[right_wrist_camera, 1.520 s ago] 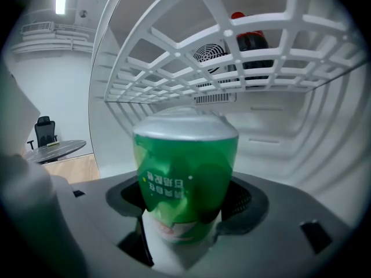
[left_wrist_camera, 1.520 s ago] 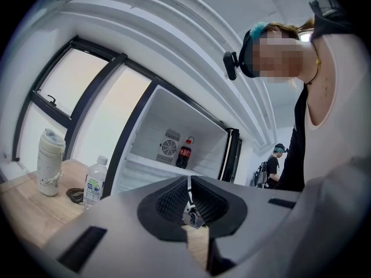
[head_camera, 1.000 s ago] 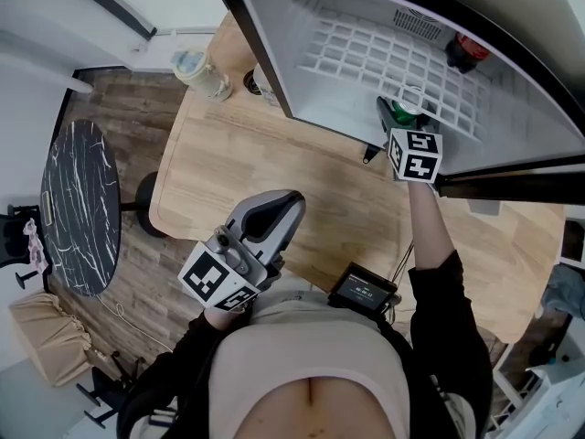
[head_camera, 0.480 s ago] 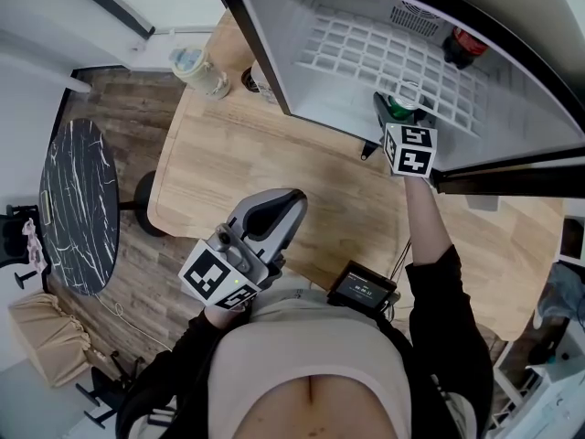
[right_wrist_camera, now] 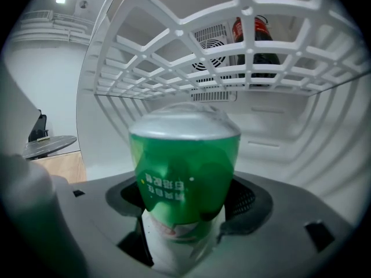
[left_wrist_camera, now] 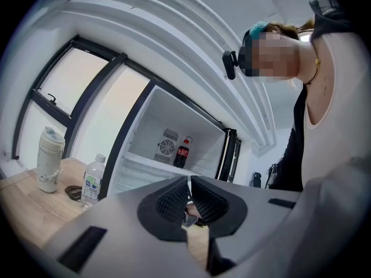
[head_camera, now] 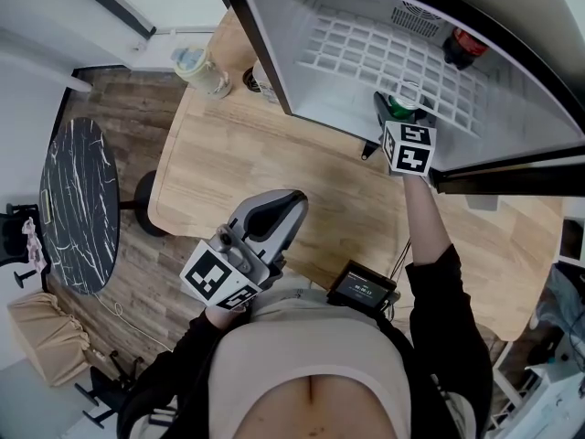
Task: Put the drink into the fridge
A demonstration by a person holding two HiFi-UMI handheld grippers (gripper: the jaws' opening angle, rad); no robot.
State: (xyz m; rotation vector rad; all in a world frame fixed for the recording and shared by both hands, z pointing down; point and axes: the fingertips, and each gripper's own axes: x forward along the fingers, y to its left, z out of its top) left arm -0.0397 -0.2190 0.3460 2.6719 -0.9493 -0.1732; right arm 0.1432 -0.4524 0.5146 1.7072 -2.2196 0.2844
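The drink, a green can (right_wrist_camera: 184,172), sits between the jaws of my right gripper (right_wrist_camera: 185,216), which is shut on it. In the head view the right gripper (head_camera: 395,110) holds the can (head_camera: 403,106) inside the open white fridge (head_camera: 311,90). The can is just below the white wire shelf (right_wrist_camera: 191,68). Whether it rests on the fridge floor is hidden. My left gripper (head_camera: 289,203) hangs close to the person's body over the wooden table, and in its own view the left gripper (left_wrist_camera: 188,198) is shut with nothing held.
A cola bottle (right_wrist_camera: 255,39) stands at the back of the wire shelf. On the wooden table (head_camera: 238,172), left of the fridge, are a tumbler (head_camera: 201,71) and a water bottle (left_wrist_camera: 91,181). A black device (head_camera: 363,288) lies at the near edge. A round dark table (head_camera: 78,204) stands at the left.
The right gripper carried the can slightly deeper into the fridge, then held still. The left gripper has not moved.
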